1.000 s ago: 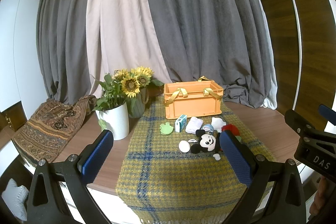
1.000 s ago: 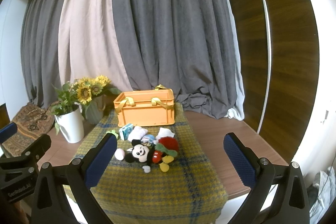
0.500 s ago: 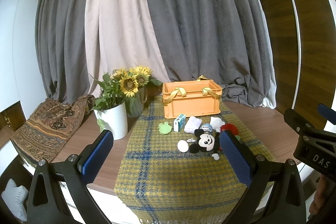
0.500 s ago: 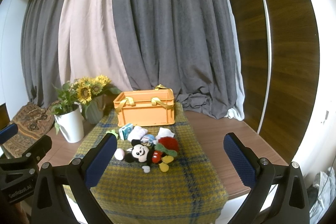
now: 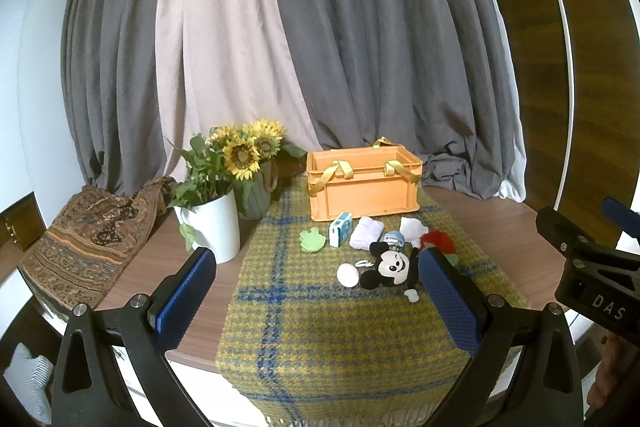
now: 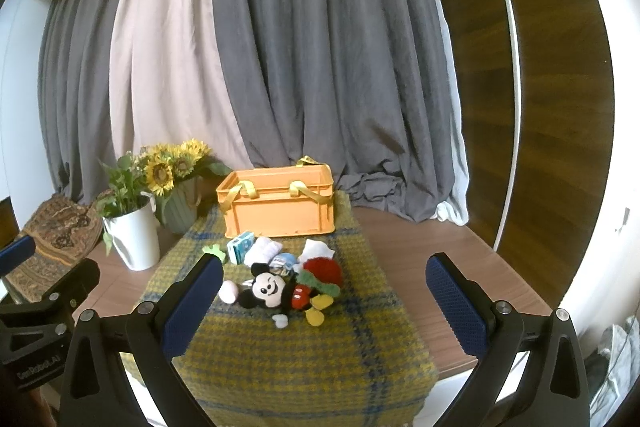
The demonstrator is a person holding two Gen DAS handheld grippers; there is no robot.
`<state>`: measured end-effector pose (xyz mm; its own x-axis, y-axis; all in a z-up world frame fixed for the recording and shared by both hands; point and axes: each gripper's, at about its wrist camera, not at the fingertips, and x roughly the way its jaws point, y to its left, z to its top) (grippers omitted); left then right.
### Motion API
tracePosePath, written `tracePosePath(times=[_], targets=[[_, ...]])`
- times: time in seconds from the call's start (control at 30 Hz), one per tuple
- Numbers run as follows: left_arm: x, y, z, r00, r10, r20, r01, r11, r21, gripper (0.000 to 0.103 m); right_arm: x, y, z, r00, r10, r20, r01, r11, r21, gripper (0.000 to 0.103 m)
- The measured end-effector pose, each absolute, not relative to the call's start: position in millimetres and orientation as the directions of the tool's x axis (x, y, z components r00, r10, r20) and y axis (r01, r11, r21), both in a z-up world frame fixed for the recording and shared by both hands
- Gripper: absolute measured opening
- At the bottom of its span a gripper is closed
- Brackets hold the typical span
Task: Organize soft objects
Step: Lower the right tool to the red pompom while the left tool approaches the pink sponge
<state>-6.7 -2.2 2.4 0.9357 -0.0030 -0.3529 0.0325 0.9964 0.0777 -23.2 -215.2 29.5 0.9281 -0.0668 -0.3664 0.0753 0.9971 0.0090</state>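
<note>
From the left wrist camera, the left gripper (image 5: 316, 291) is wide open and holds nothing. It hangs over the near end of the yellow and blue checked woolly cloth (image 5: 320, 339), well apart from the toys. The orange plastic box with yellow strap handles (image 5: 363, 184) sits at the far end of the cloth. I cannot see anything soft inside it from here. Just in front of the box lie a black and white mouse plush toy (image 5: 390, 265), a folded white cloth (image 5: 366, 238), a small white egg-shaped thing (image 5: 347, 274), a flat green leaf-shaped toy (image 5: 312, 241) and a little blue and white carton (image 5: 341, 229). A white pot of sunflowers (image 5: 212, 223) stands off the cloth to the left.

From the right wrist camera, the right gripper (image 6: 324, 301) is wide open too, with nothing in it. The mouse toy lies between its fingers but farther away, not touched. A fuzzy red ball (image 6: 324, 267) rests just behind it.

So I think the tidying has not really begun. All the soft things seem to be out on the cloth, waiting to go in the box.
</note>
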Motion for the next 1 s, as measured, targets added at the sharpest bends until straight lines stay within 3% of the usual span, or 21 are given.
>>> tracePosePath(times=[1.0], targets=[[165.9,22.9,-46.7,0.834,-0.113,-0.540,0.159,0.986,0.039,0.103,136.1,-204.2,-34.5,0.797,-0.095,-0.597,0.172,0.982,0.073,0.103]])
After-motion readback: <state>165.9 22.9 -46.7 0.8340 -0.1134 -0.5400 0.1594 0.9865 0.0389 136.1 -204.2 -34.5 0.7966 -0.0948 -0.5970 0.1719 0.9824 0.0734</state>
